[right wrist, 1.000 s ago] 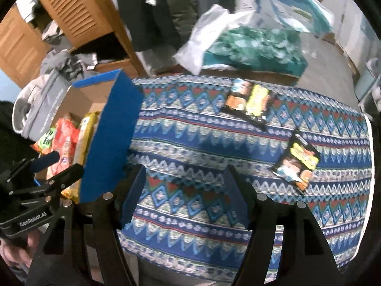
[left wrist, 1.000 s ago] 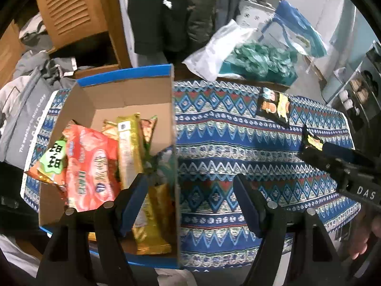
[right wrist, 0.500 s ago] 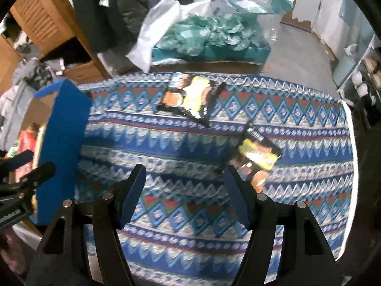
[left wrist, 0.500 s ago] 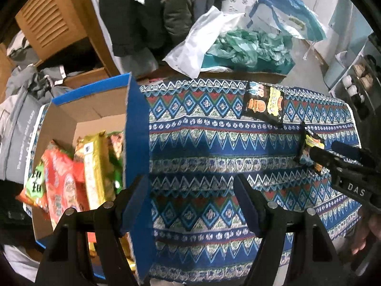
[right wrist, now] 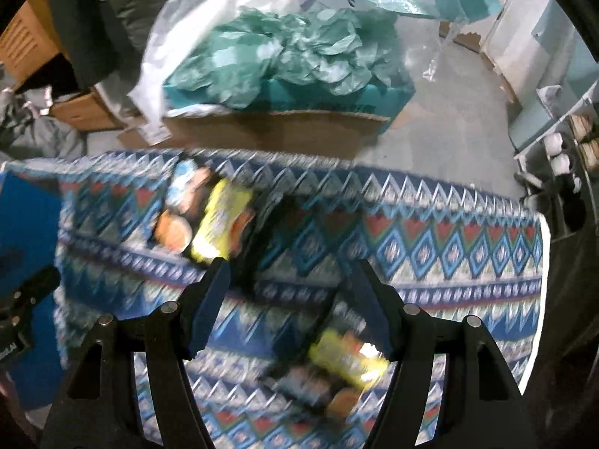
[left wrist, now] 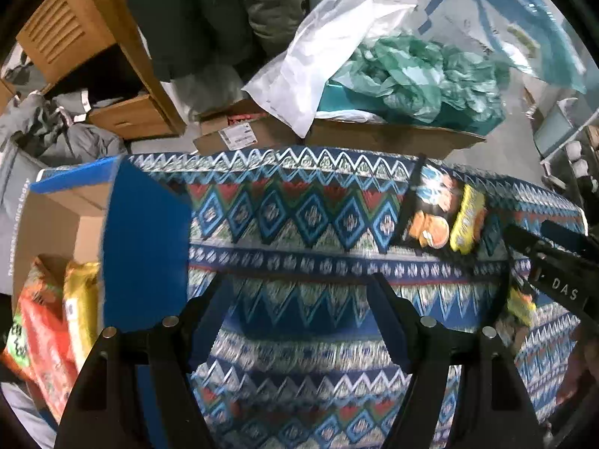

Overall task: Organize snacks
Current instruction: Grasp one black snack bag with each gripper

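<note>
Blur smears the near snack packet [right wrist: 337,359] between the right gripper's [right wrist: 288,292] parted jaws; left gripper [left wrist: 299,307] jaws apart.

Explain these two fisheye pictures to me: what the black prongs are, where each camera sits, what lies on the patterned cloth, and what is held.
No robot here: a person holds a pair of tongs in each hand, with a camera on each looking forward along the two fingers.

Left camera: the left tongs are open and empty. Beside them stands a cardboard box with blue outer walls, holding snack packets. The right tongs show at that picture's right edge.

Right camera: the right tongs are open too, over a dark and yellow snack packet lying on the patterned cloth, not gripping it yet. A second dark packet lies farther back. This picture is blurred.
</note>
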